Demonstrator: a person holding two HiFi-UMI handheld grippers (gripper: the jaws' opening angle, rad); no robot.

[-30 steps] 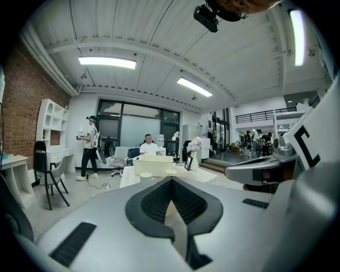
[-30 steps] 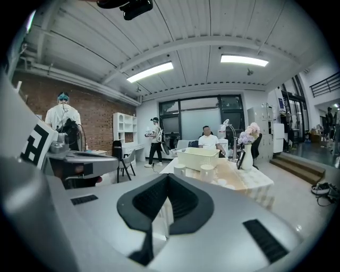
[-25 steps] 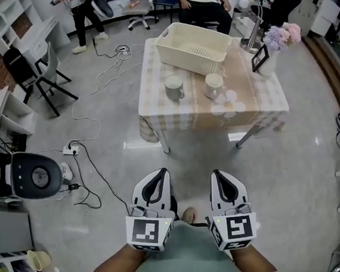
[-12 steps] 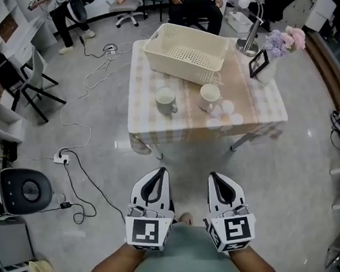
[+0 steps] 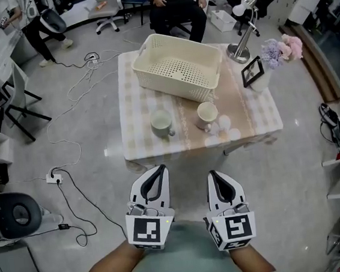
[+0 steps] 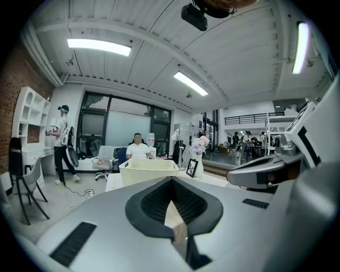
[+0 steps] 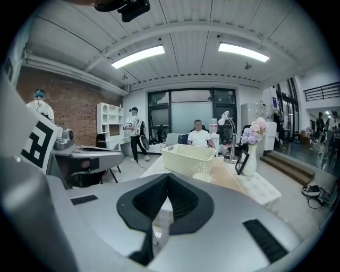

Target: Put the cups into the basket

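Observation:
Two pale cups stand near the front of the checked table (image 5: 136,130): a greyish cup (image 5: 161,123) on the left and a cream cup (image 5: 206,114) on the right. Behind them lies the empty cream basket (image 5: 180,65), also seen as the basket (image 7: 188,158) in the right gripper view and the basket (image 6: 147,170) in the left gripper view. My left gripper (image 5: 156,174) and right gripper (image 5: 218,176) are held side by side close to my body, short of the table. Both are shut with nothing between their jaws.
A desk lamp (image 5: 240,31), a picture frame (image 5: 251,71) and a vase of flowers (image 5: 277,51) stand on the table's right side. A person sits behind the table (image 5: 174,5). Cables and a power strip (image 5: 52,178) lie on the floor at left, next to a black chair (image 5: 0,99).
The table with cups and basket has come nearer and lower in the head view as I step toward it. Both grippers keep their place before my body, still shut.

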